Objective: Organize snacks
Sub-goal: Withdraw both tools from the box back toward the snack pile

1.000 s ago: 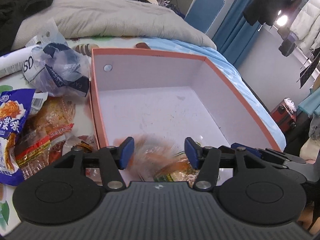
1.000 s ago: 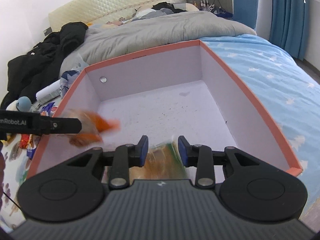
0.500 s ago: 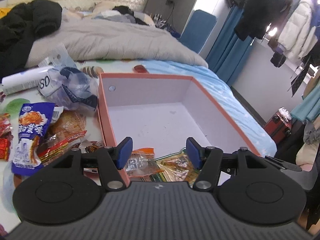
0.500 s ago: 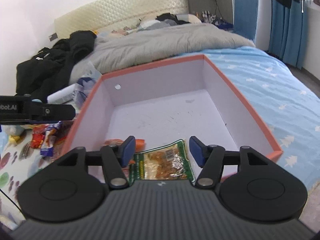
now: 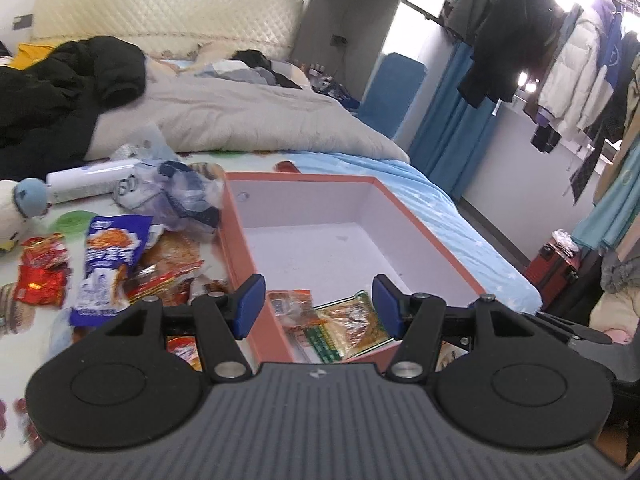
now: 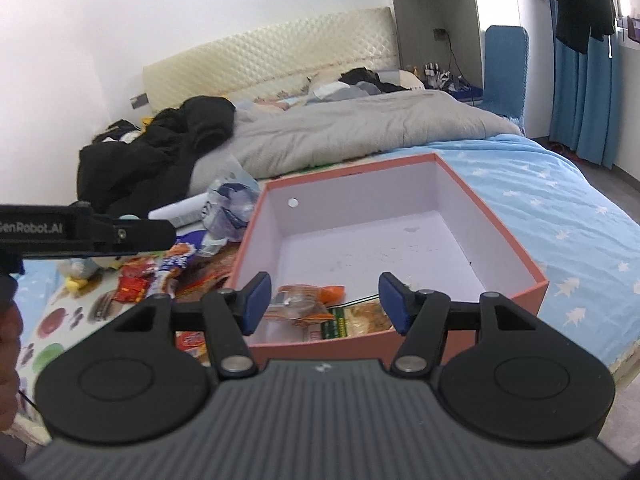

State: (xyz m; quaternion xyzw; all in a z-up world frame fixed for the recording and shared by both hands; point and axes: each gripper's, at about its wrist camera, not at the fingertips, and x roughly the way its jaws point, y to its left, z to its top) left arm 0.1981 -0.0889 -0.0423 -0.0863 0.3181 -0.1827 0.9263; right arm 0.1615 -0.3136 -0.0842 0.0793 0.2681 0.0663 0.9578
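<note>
Both tongs are seen spread wide with nothing held: the left gripper and the right gripper hang above the near end of the pink box. Two snack packets are lying inside it; more snacks are left on the bed sheet beside it (crinkly, overlapping). A neighbouring packet could be dragged along, or the thin box wall clipped.

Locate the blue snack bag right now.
In the left wrist view the blue snack bag lies on the bed, left of the pink box, between the red packets and an orange-brown packet.
</note>
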